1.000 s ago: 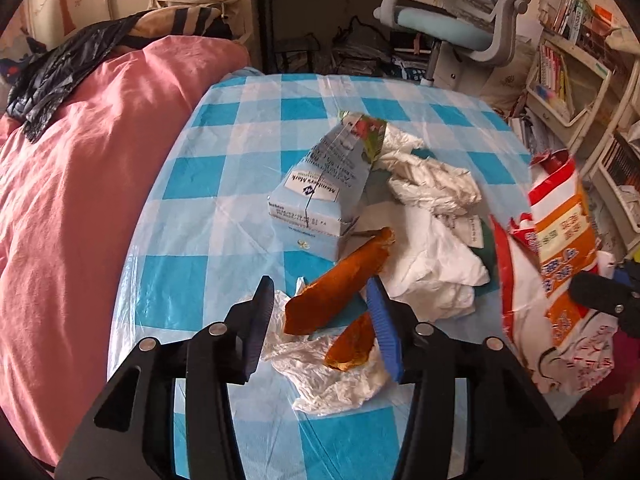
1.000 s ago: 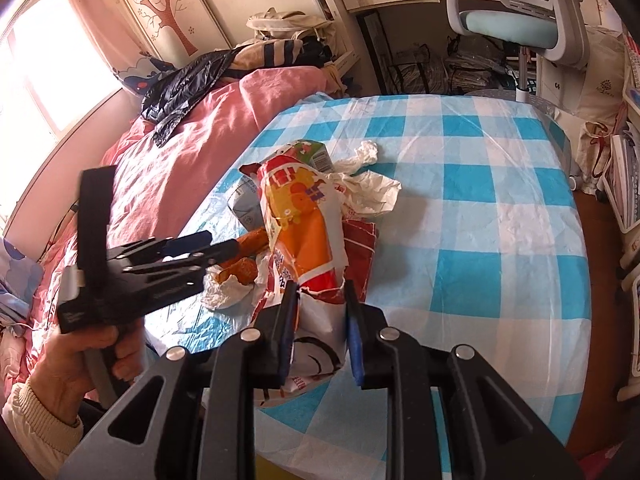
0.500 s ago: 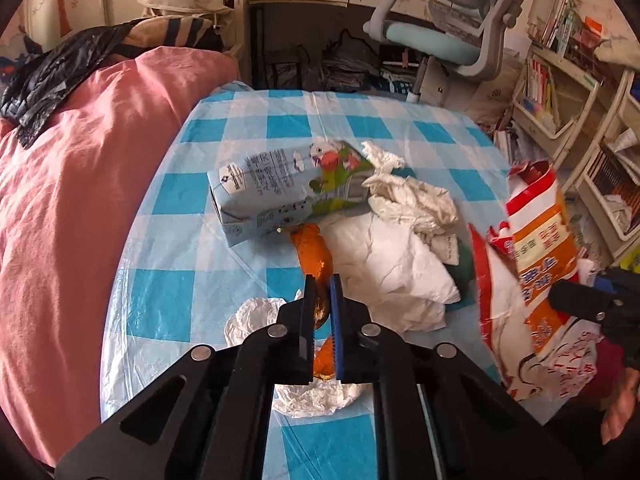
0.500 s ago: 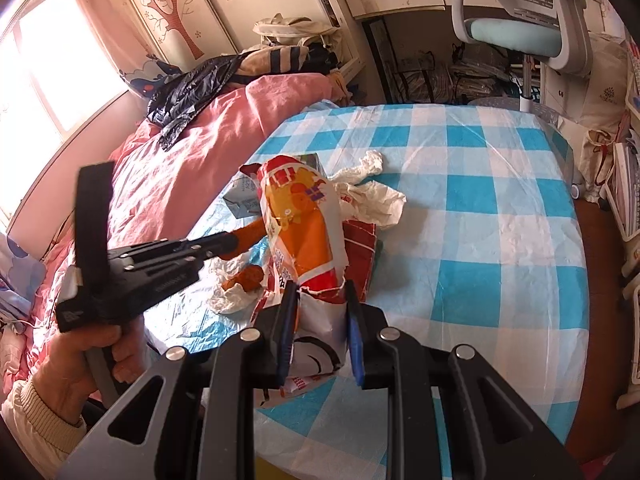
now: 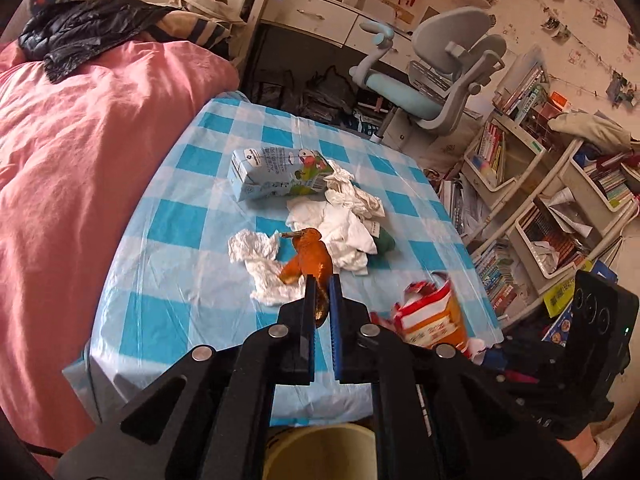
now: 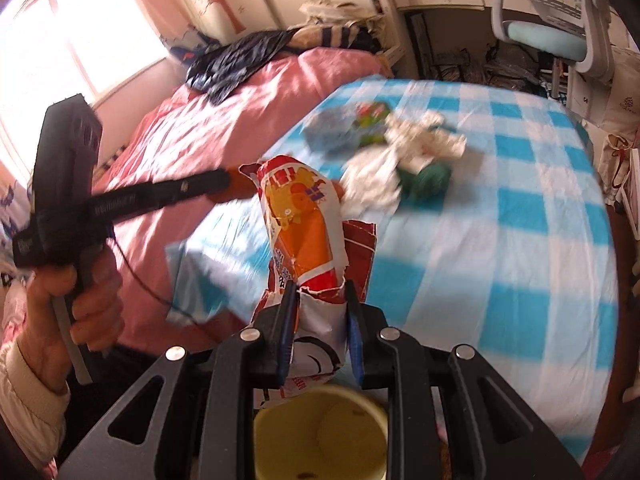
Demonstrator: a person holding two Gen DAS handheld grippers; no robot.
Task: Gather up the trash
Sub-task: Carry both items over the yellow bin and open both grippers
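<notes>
My left gripper (image 5: 320, 294) is shut on a long orange-brown peel (image 5: 311, 254), lifted above the blue checked table (image 5: 172, 280). A second peel piece (image 5: 289, 273) lies on a crumpled white tissue (image 5: 256, 250). My right gripper (image 6: 320, 300) is shut on a torn red and orange snack bag (image 6: 304, 220), held upright over a yellow bin (image 6: 320, 428) at the table's near edge. In the right wrist view the left gripper (image 6: 226, 182) reaches in from the left, held by a hand (image 6: 80, 304). The bag (image 5: 432, 320) shows blurred in the left wrist view.
A blue milk carton (image 5: 276, 172), a heap of white tissues (image 5: 344, 224) and a green lump (image 5: 385, 241) lie mid-table. A pink bed (image 5: 80, 160) borders the left side. An office chair (image 5: 432, 80) and bookshelves (image 5: 540, 200) stand behind and right.
The left gripper closed on the orange peel and lifted it back toward the near table edge. The right gripper drew the snack bag back over the yellow bin.
</notes>
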